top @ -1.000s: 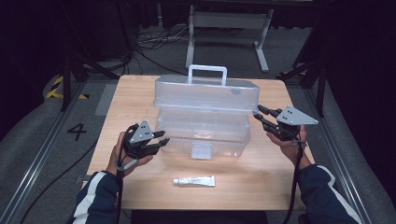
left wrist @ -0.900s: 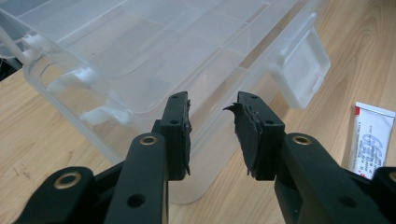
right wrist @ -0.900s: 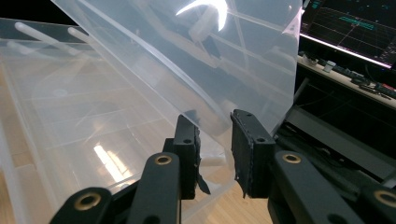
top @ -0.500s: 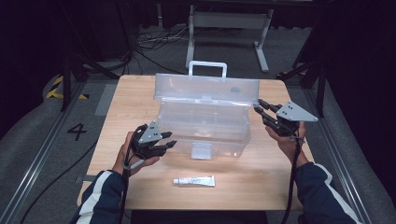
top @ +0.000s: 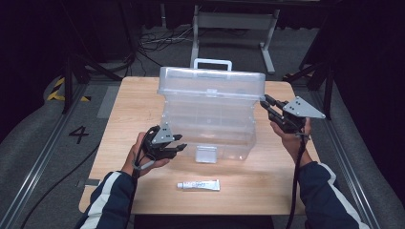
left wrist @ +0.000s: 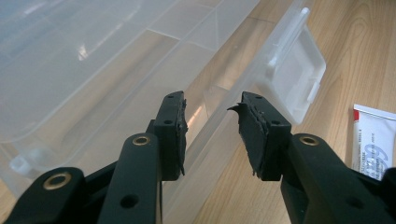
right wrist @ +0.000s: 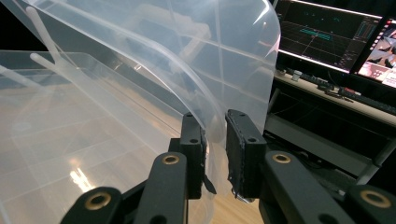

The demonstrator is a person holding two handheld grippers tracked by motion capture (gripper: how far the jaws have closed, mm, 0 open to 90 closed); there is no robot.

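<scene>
Right tool (top: pixel 265 104) has been closing on the clear ribbed plastic lid (top: pixel 212 83); left tool (top: pixel 180 144) part-open, empty

Overhead light fell brightly on the desk (top: pixel 143 105); surroundings stayed dark. Glare streaked the clear plastic box (top: pixel 210 114). Both gripper views were sharp on the jaws, soft beyond.

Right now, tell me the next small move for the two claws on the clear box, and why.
Probably swing the lid a little further back with the right claw. Its jaws straddle the lid's edge and have just been closing on it, and the lid stands only about upright. The left claw straddles the box front wall, so it could steady it.
</scene>
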